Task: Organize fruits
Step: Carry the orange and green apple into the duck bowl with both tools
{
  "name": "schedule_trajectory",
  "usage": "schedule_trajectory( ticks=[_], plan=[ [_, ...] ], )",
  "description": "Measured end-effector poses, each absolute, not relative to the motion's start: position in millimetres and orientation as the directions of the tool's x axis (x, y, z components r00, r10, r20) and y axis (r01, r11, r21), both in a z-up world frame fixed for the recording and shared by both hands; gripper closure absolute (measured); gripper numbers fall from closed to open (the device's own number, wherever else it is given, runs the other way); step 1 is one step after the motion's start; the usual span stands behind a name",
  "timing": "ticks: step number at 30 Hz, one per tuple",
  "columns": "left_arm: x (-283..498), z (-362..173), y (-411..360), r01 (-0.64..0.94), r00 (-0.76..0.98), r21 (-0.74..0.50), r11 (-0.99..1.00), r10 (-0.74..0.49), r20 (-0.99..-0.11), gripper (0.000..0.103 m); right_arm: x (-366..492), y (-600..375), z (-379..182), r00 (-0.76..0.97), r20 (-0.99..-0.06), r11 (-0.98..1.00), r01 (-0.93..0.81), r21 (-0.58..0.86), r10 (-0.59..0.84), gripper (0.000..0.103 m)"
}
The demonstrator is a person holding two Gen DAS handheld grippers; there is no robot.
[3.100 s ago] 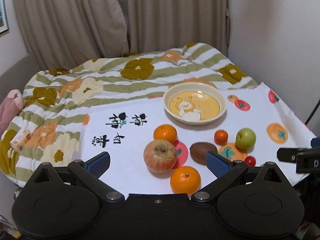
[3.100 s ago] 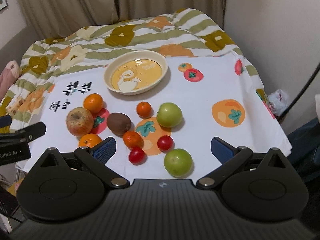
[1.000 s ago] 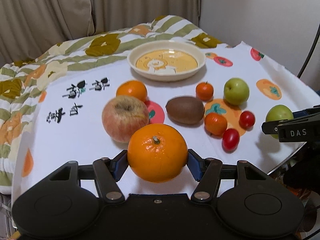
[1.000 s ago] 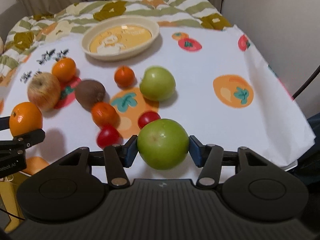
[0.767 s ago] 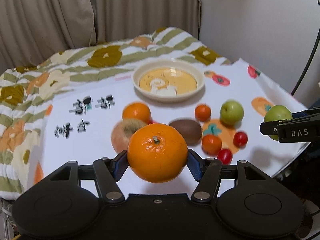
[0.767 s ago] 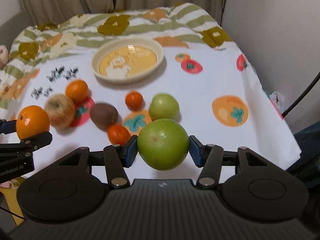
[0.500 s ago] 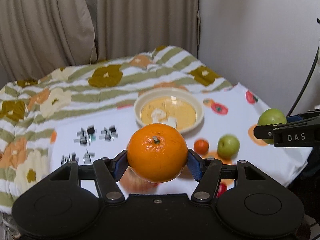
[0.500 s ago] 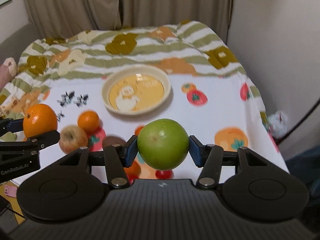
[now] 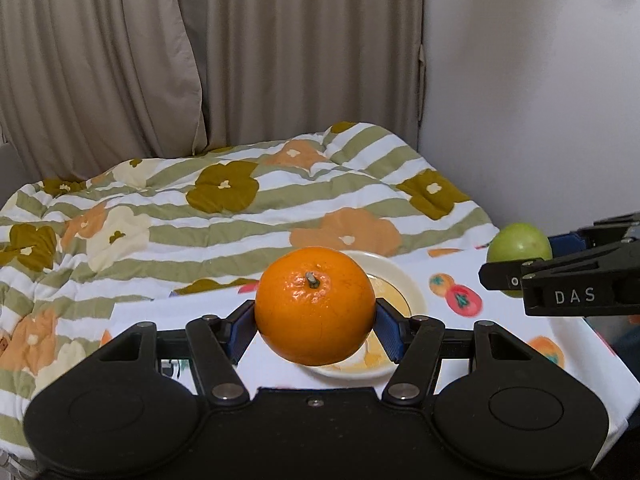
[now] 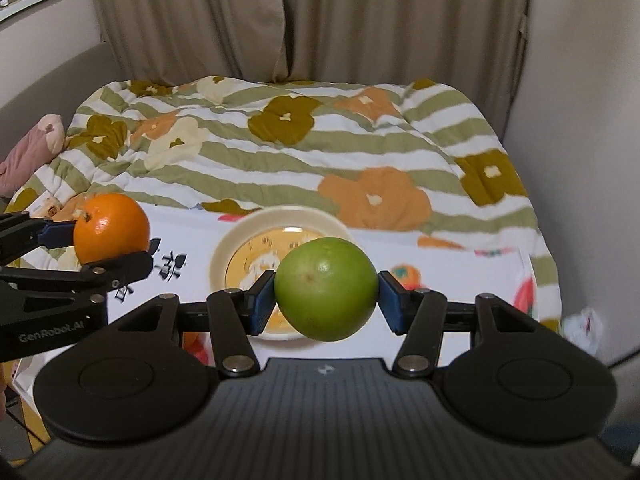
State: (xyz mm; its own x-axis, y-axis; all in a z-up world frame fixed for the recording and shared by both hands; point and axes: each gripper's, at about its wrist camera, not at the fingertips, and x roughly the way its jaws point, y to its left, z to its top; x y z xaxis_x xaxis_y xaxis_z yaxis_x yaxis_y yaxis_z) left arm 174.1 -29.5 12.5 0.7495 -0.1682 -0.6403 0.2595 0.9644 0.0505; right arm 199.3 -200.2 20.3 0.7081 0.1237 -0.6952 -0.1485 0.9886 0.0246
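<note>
My left gripper (image 9: 315,330) is shut on an orange (image 9: 315,305) and holds it in the air in front of the cream plate (image 9: 404,278). The orange also shows in the right wrist view (image 10: 111,228). My right gripper (image 10: 326,298) is shut on a green apple (image 10: 326,289), held in the air over the near side of the plate (image 10: 236,240). The apple also shows in the left wrist view (image 9: 519,245) at the right. The other fruits on the cloth are hidden behind the grippers.
The white printed cloth (image 10: 460,276) lies on a flowered striped quilt (image 10: 280,148). Curtains (image 9: 200,60) and a wall stand behind. A pink soft thing (image 10: 24,152) lies at the far left. The cloth's right edge drops off near the wall.
Both grippers closed on their fruit, lifted them off the cloth and rose. The plate now sits right behind the held fruits; the remaining fruits have dropped out of sight.
</note>
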Motion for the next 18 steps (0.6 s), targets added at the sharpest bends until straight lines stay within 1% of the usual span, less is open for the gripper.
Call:
schedule_trajectory(
  ticks=[4,10,18],
  plan=[
    [209,-1,-41,0.258,0.74,0.081,0.963,-0.143,-0.658,0.037,242,-206,8,0.694,-0.704,0.983,-0.18,0.029,0.148,0.034],
    [259,-36,-55,0.254,0.711,0.116,0.96,-0.104,-0.695,0.037,302,-217,-25,0.655,-0.734,0.976,-0.214,0.045,0.178,0.034],
    [310,-89,-78,0.264,0.675,0.153,0.952,-0.068,-0.735,0.037,353,-224,-69,0.605,-0.77,0.963,-0.266,0.042,0.201,0.034]
  ],
)
